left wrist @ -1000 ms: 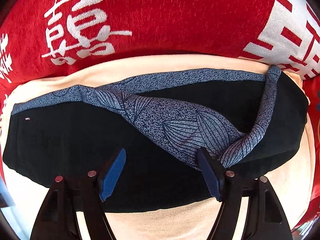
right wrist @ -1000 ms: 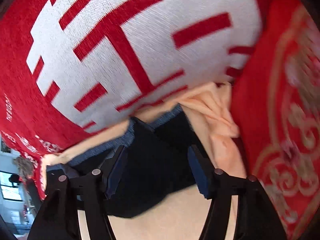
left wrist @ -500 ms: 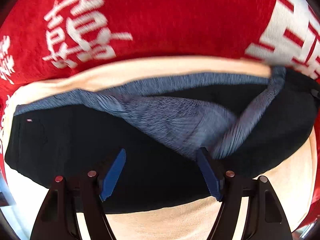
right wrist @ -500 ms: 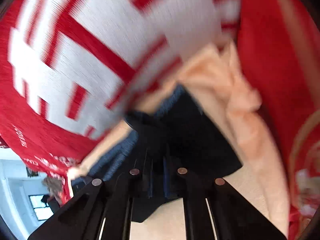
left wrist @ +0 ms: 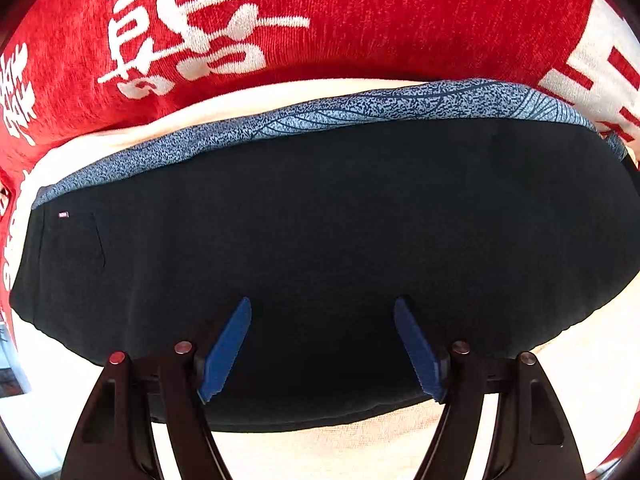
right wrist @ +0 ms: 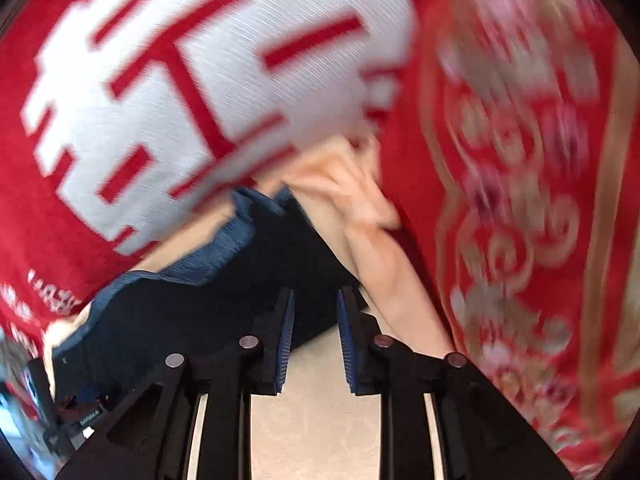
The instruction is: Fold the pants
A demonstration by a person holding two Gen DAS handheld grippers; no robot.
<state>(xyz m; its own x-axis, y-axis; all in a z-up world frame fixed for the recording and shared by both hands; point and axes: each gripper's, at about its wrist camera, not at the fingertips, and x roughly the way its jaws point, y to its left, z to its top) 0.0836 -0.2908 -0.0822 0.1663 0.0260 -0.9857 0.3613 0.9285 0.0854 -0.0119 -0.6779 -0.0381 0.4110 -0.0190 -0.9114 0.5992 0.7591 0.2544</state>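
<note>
The black pants [left wrist: 320, 232] lie flat in a long folded strip on a cream sheet [left wrist: 248, 100], with a blue-grey patterned edge [left wrist: 360, 108] along the far side. My left gripper [left wrist: 322, 340] is open and empty, its blue pads [left wrist: 226, 344] low over the near edge of the pants. In the right wrist view, the right end of the pants [right wrist: 240, 292] shows with the blue edge [right wrist: 236, 236]. My right gripper [right wrist: 314, 340] has its jaws partly apart, empty, at the pants' near corner.
Red cushions with white characters [left wrist: 200, 36] stand behind the pants. A white-and-red patterned cushion [right wrist: 192, 72] and a red embroidered cushion [right wrist: 520, 200] close in the right end. The cream sheet is bunched [right wrist: 344, 192] between them.
The patterned leg that lay diagonally across the pants is now laid flat, leaving only black on top. My right gripper shut on the fabric half a second ago and has now let go.
</note>
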